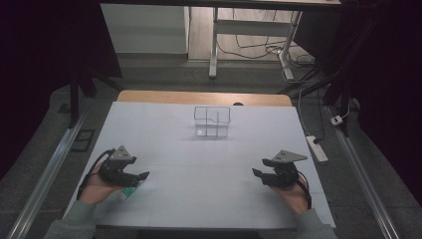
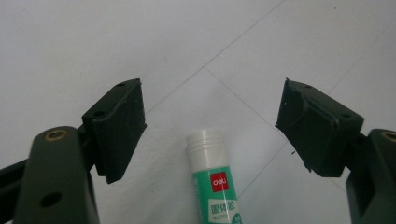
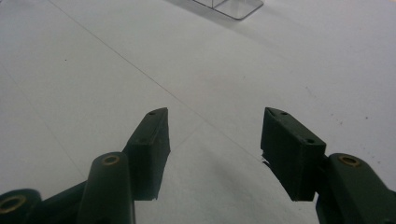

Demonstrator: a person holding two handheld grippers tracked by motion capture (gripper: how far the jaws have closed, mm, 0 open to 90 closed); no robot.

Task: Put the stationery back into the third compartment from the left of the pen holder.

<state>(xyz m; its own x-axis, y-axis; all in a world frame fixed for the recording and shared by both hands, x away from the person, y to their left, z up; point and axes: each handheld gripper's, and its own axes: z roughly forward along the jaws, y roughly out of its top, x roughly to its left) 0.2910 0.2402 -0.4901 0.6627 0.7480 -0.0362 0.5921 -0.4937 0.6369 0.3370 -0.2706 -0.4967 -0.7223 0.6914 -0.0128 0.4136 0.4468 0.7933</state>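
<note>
The glue stick (image 2: 215,184) lies flat on the white desk (image 1: 209,164) at its near left, between the left tool's (image 2: 210,123) spread jaws. Being round, it may roll if clipped off-centre. The right tool (image 3: 214,140) is also apart, empty.

The white bench (image 1: 199,164) is evenly, softly lit from above, while the room around its edges falls into near black. In the gripper views the dark tongs cast faint, diffuse shadows, the bench looks greyish and grainy, and the near tong arms are slightly blurred.
</note>
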